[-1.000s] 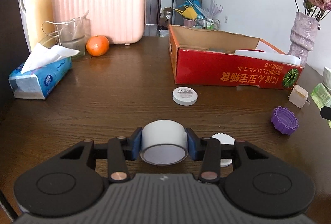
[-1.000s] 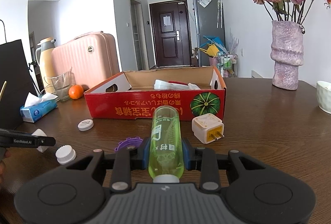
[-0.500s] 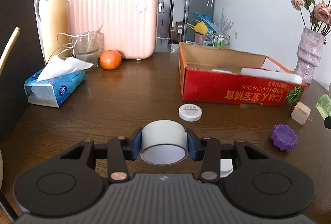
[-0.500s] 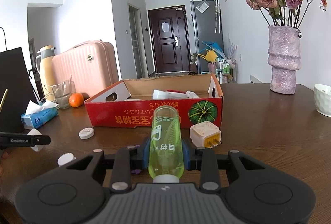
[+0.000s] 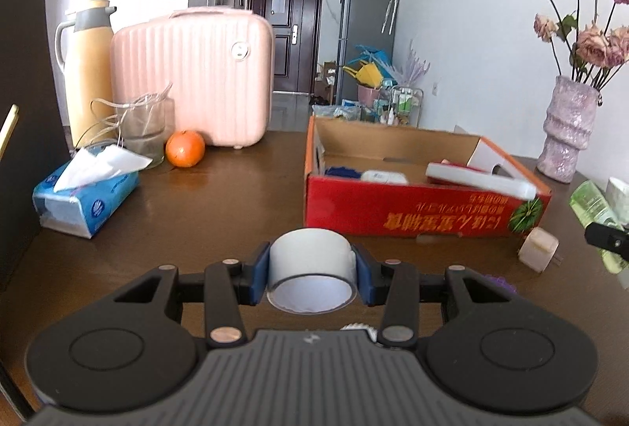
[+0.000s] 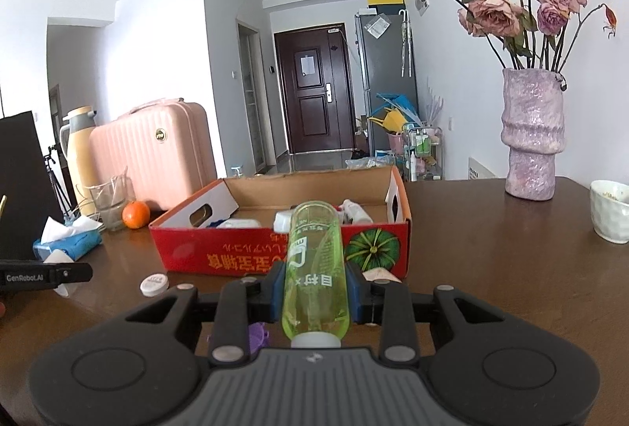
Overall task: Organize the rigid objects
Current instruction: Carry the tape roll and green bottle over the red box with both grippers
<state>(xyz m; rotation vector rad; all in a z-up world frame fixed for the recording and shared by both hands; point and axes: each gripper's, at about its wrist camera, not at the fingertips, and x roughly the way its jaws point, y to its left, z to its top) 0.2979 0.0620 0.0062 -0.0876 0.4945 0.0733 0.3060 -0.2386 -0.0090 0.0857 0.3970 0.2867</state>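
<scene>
Two grippers, each carrying one item above a dark wooden table. Left wrist view: the left gripper has its fingers clenched on a roll of white tape, held near the red cardboard box. Right wrist view: the right gripper has its fingers clamped on a green bottle lying lengthwise toward the same box, beside a white charger plug.

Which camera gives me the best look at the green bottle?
The right wrist view: the green bottle lies lengthwise in the right gripper, fully visible. The left wrist view catches only part of it at the right edge.
</scene>
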